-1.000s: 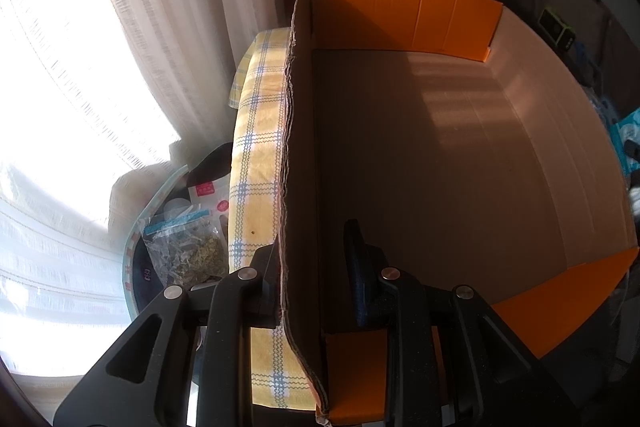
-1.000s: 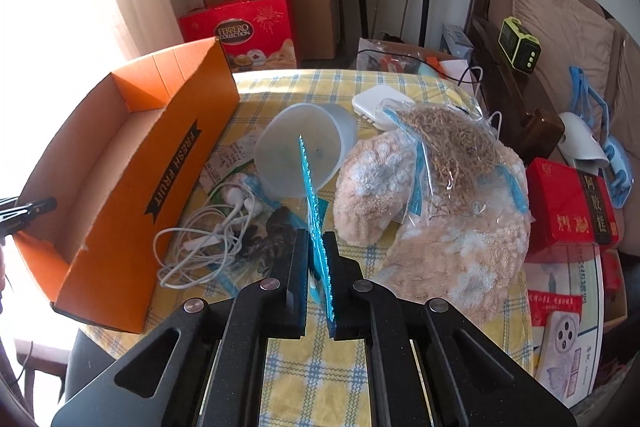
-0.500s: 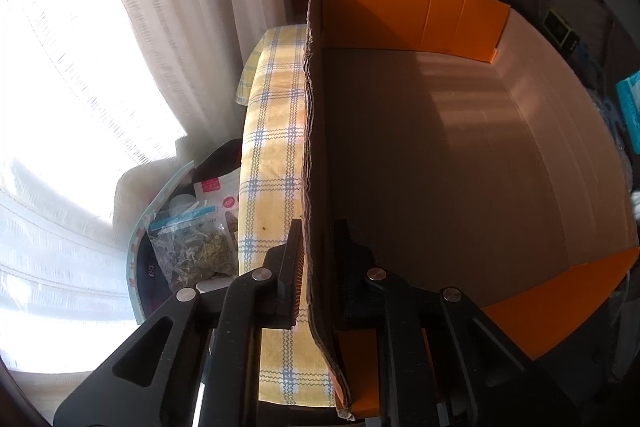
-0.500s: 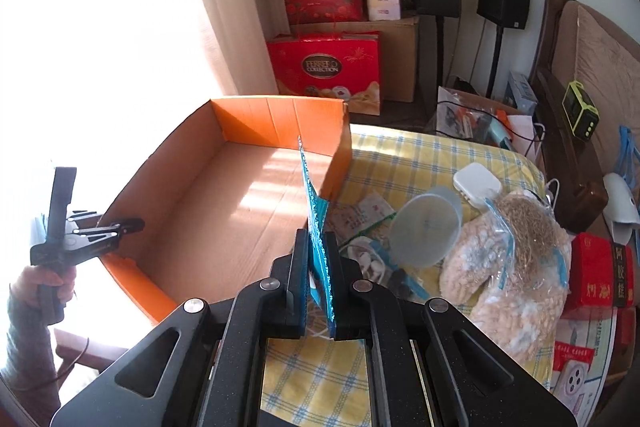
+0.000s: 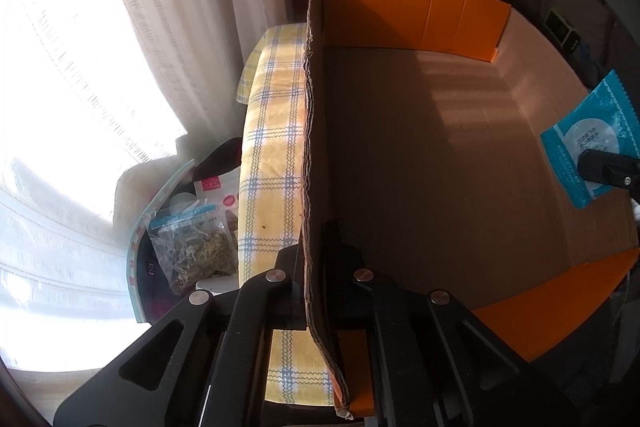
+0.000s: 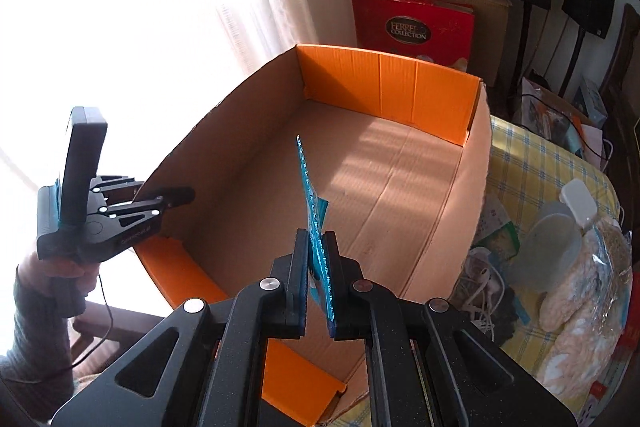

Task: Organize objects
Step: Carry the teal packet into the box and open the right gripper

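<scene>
An open orange cardboard box (image 6: 360, 187) lies on the table, nothing inside it. My left gripper (image 5: 316, 267) straddles the box's near side wall (image 5: 314, 147), jaws closing tight on the cardboard, one finger inside and one outside. In the right wrist view this left gripper (image 6: 176, 195) shows at the box's left rim, held by a hand in a grey sleeve. My right gripper (image 6: 316, 247) is shut on a thin blue packet (image 6: 312, 203) held upright over the box's interior. The left wrist view shows that blue packet (image 5: 588, 135) above the box's right side.
The table's yellow checked cloth (image 6: 532, 171) carries bags of dried food (image 6: 580, 287), a clear round lid (image 6: 548, 251) and white earphone cables (image 6: 484, 279) right of the box. Red gift boxes (image 6: 416, 27) stand behind. A bag of dried herbs (image 5: 196, 251) lies on a seat below the table edge.
My right gripper has carried the blue packet leftwards from above the table clutter to over the box. My left gripper's fingers have closed in on the box wall.
</scene>
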`<state>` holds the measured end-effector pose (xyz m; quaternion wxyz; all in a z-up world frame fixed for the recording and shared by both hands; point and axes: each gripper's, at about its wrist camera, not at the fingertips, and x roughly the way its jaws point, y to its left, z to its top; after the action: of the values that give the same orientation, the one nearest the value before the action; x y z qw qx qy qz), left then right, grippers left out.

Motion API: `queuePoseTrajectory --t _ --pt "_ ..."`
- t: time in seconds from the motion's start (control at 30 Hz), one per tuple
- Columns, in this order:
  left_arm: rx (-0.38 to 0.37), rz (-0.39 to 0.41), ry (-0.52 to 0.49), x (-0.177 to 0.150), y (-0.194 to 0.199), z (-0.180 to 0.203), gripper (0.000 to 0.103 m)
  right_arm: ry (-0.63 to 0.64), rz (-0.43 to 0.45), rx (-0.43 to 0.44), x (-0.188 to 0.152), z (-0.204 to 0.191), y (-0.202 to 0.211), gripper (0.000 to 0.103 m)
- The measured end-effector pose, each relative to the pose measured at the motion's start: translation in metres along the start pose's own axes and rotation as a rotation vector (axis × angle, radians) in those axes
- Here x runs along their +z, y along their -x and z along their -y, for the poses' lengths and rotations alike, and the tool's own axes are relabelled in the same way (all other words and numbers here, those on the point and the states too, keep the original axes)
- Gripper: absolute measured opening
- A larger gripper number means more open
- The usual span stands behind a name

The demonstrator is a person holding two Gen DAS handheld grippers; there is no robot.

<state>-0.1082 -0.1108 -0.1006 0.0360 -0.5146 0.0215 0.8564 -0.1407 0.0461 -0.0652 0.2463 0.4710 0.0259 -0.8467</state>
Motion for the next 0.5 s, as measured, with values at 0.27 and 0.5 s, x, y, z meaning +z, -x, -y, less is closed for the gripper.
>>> queuePoseTrajectory --t 0.27,0.5 --pt "-0.001 0.001 0.001 -0.002 0.008 -0.008 0.004 0.011 -0.108 0.044 0.000 -0.018 -0.038 0.006" --pt "-0.005 0.002 0.014 -0.002 0.007 -0.010 0.004 -0.004 -0.191 0.081 0.012 -0.028 -0.063 0.006"
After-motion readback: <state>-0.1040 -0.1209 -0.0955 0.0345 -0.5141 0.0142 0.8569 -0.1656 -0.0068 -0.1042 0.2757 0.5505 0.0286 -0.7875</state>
